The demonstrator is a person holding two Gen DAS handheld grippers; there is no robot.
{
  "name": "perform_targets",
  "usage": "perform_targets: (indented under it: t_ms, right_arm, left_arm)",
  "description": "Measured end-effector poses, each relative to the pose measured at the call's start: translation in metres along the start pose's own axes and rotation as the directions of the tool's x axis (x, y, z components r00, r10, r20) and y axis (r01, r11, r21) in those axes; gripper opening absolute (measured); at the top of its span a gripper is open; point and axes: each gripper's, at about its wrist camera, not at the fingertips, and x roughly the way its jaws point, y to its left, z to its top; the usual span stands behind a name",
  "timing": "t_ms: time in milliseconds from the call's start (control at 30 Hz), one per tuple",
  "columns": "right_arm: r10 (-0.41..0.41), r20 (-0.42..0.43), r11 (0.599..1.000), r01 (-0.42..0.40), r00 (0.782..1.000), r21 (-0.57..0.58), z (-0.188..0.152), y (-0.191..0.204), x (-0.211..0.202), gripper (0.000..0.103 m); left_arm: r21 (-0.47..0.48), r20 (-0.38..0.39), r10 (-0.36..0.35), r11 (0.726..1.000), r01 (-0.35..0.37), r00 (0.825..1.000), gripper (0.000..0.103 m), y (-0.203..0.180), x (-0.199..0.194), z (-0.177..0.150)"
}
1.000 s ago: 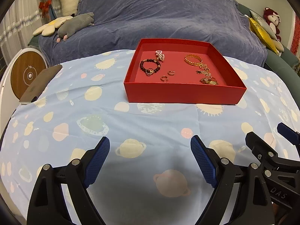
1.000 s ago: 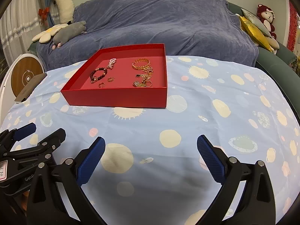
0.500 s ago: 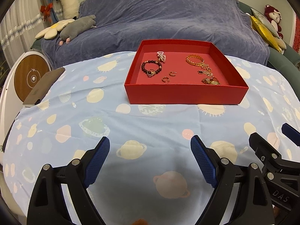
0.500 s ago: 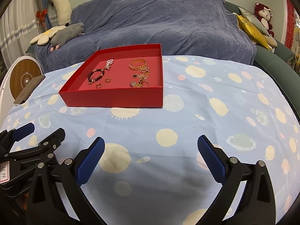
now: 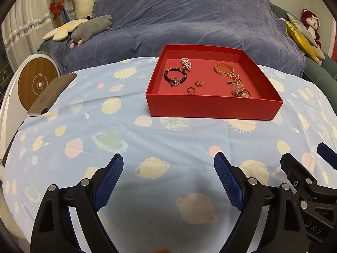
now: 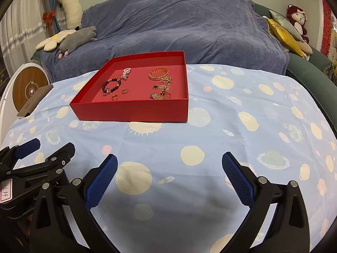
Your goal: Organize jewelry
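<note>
A red tray (image 5: pixel 210 106) (image 6: pixel 134 110) stands on the blue planet-print tablecloth at the far middle. It holds a dark bead bracelet (image 5: pixel 175 77) (image 6: pixel 111 84), a pink bead piece (image 5: pixel 186 62), two small gold rings (image 5: pixel 194 86), a gold bangle (image 5: pixel 223 69) (image 6: pixel 158 73) and a gold chain pile (image 5: pixel 240 88) (image 6: pixel 162 91). My left gripper (image 5: pixel 168 178) is open and empty above the cloth, well short of the tray. My right gripper (image 6: pixel 169 178) is open and empty beside it; its fingers (image 5: pixel 294 168) show at the left wrist view's right edge.
A sofa under a blue cover (image 5: pixel 189 21) with plush toys (image 5: pixel 90 29) stands behind the table. A brown flat object (image 5: pixel 52 93) lies at the cloth's left edge, by a round white and wood device (image 5: pixel 35 82). Bare cloth (image 6: pixel 252 116) lies right of the tray.
Both grippers have drawn back a little and risen, so the tray looks slightly farther off. Both stay open and empty. The jewelry has not moved.
</note>
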Motion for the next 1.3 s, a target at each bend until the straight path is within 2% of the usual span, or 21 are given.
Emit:
perform_targets:
  t_ms: [267, 500, 1300]
  right_arm:
    - [-0.008, 0.011, 1.0, 0.008, 1.0, -0.018, -0.0008, 0.0025, -0.0013, 0.097]
    - [-0.001, 0.008, 1.0, 0.001, 1.0, -0.011, -0.0013, 0.0018, -0.0013, 0.097]
    - [-0.003, 0.008, 1.0, 0.003, 1.0, -0.013, -0.0036, 0.0017, -0.0012, 0.097]
  left_arm:
    - [0.005, -0.003, 0.007, 1.0, -0.007, 1.0, 0.085, -0.0003, 0.0012, -0.0007]
    - [0.015, 0.034, 0.031, 0.999, -0.031, 0.999, 0.085, -0.0011, -0.0026, -0.0029]
    - [0.009, 0.038, 0.041, 0.999, -0.041, 0.998, 0.085, -0.001, -0.0042, -0.0028]
